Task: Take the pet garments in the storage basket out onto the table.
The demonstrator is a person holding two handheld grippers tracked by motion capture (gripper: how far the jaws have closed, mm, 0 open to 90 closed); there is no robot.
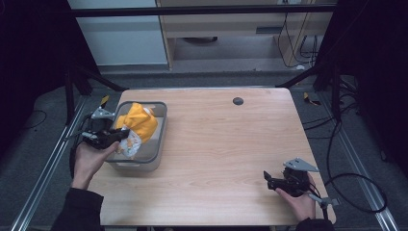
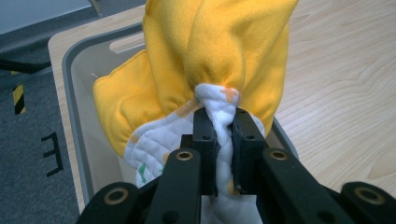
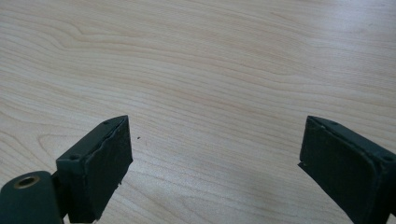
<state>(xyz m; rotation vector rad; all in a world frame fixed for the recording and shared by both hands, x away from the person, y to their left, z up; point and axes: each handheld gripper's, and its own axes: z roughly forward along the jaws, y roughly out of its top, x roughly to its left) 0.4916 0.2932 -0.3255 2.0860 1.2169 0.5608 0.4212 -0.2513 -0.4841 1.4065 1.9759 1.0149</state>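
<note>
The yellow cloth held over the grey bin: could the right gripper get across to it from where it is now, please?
Probably yes. The right gripper is open, holds nothing, and bare table lies between it and the yellow cloth, which the left gripper pinches above the grey bin.

1 cloth [image 1: 137, 126]; 1 bin [image 1: 161, 126]; 1 table [image 1: 216, 144]; 2 tongs [image 1: 115, 135] [image 1: 267, 177].

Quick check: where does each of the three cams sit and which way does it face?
High view: above the person's side, facing forward-down on the table; both hands, both grippers.
Left gripper view: rides the left gripper, looking along its fingers shut on the cloth over the bin.
Right gripper view: rides the right gripper, open over bare wood.
High and left share cloth and bin.
</note>
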